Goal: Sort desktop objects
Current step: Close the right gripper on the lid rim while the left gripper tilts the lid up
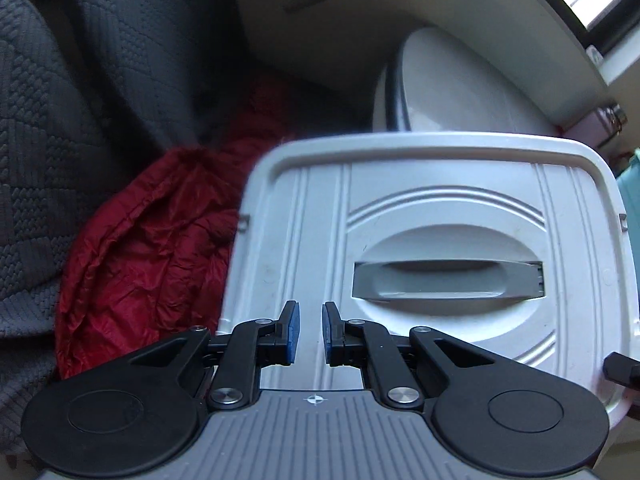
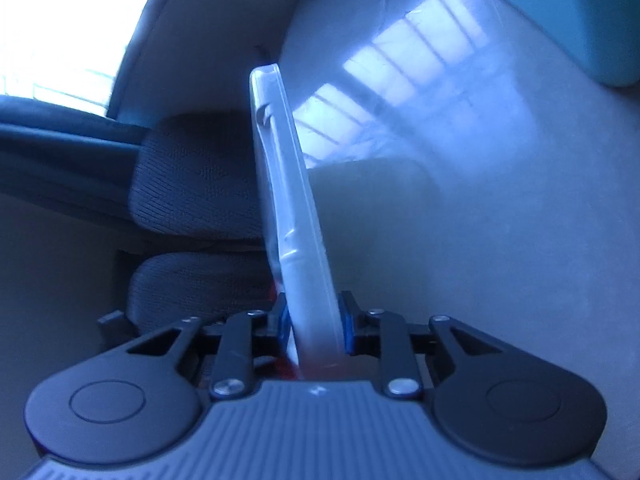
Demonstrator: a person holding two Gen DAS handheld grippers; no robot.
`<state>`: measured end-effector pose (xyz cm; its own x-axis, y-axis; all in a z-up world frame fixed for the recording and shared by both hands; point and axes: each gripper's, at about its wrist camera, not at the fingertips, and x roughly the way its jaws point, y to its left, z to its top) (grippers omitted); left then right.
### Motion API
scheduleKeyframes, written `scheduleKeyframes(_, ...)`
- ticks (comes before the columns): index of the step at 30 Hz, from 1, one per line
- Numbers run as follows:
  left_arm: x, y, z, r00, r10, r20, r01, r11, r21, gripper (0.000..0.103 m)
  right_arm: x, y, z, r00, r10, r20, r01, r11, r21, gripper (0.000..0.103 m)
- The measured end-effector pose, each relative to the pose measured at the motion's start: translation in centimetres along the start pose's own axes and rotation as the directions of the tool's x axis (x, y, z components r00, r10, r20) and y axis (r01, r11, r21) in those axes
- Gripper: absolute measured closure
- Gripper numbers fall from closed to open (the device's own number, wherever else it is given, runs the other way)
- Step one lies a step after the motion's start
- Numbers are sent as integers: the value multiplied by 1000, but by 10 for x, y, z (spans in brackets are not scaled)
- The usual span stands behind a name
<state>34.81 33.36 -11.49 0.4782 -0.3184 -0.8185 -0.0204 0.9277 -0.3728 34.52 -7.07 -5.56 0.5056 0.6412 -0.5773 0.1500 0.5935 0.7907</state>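
1. Grey knitted blanket [image 1: 60,120] and crumpled red fabric [image 1: 152,248] crowd the left background.
2. White ribbed plastic lid with grey recessed handle [image 1: 440,248] fills the foreground.
3. Left gripper [image 1: 311,330] hovers over it, jaws spread, empty.
4. Right gripper [image 2: 314,326] pinches the lid's edge.

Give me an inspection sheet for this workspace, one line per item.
Surface: pale floor or tabletop with window light on it; cannot tell which.
Job's things: white plastic lid with a grey recessed handle, held up and seen edge-on from the right wrist view.
Clutter: red crumpled fabric; grey knitted blanket; white oval container behind the lid; teal box.
Grippers: left tool open with a narrow gap, nothing between its pads, in front of the lid; right tool shut on the lid's edge.
Cables: nothing seen.
Surroundings: bright window; grey textured cushions.
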Motion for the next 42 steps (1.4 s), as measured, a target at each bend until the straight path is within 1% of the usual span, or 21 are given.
scheduleKeyframes(3,-9,7,0,1000,20,6,-20,1000,-4,91,-4,14,2,1000,29,11,-29,999,-29,81)
scheduleKeyframes(6,-16,21,-3,999,46,7,-46,998,-44,89,-2,26,6,998,54,20,-53,997,-48,82)
scheduleKeyframes(9,-14,37,-10,998,60,-31,-63,992,-108,86,1,28,11,998,60,25,-59,997,-40,82)
scheduleKeyframes(12,-5,47,-23,996,45,-74,-56,987,-149,86,-4,22,11,998,52,24,-51,998,-32,82)
scheduleKeyframes(15,14,56,-40,991,40,-128,-64,979,-195,75,-4,20,8,999,40,35,-39,999,-30,82)
scheduleKeyframes(16,22,59,-46,987,40,-154,-73,974,-215,70,-5,20,8,999,33,42,-31,999,-33,82)
scheduleKeyframes(17,29,61,-53,984,36,-175,-76,970,-233,59,-8,19,7,999,25,48,-23,999,-37,82)
scheduleKeyframes(19,41,64,-66,979,21,-203,-75,962,-262,45,-20,18,1,998,7,60,-4,999,-48,81)
scheduleKeyframes(24,52,73,-85,981,-32,-190,-34,942,-333,41,-28,16,-6,998,-17,58,20,998,-64,80)
scheduleKeyframes(26,54,85,-90,978,-101,-180,18,910,-414,40,-29,16,-6,998,-18,59,22,998,-66,80)
scheduleKeyframes(27,54,92,-92,975,-149,-164,57,884,-465,39,-29,16,-5,998,-18,58,22,998,-65,80)
scheduleKeyframes(28,54,99,-96,969,-210,-128,114,846,-520,35,-29,16,-4,998,-22,59,26,998,-66,80)
scheduleKeyframes(30,52,107,-103,952,-303,-54,214,778,-590,29,-30,13,-3,998,-28,60,32,998,-57,79)
scheduleKeyframes(31,50,106,-106,943,-331,-28,249,760,-600,24,-31,11,-2,998,-31,60,35,998,-52,79)
scheduleKeyframes(34,54,95,-113,924,-381,-14,301,751,-587,18,-30,5,-1,998,-31,56,33,999,-33,79)
scheduleKeyframes(35,57,93,-116,920,-392,-12,308,740,-598,10,-30,3,-1,998,-30,56,32,999,-31,78)
scheduleKeyframes(36,60,94,-122,912,-409,0,320,712,-625,7,-30,1,-1,998,-30,55,31,999,-28,78)
scheduleKeyframes(38,69,96,-135,891,-452,37,345,623,-702,1,-29,-1,-1,998,-30,53,32,999,-26,78)
scheduleKeyframes(39,73,96,-140,883,-466,52,353,588,-728,1,-29,-2,-1,998,-30,51,31,999,-25,78)
scheduleKeyframes(40,75,95,-143,880,-471,66,359,568,-741,0,-29,-3,-1,998,-28,47,30,999,-23,78)
scheduleKeyframes(42,76,92,-145,882,-464,84,367,565,-739,0,-28,-3,0,999,-24,39,25,999,-24,78)
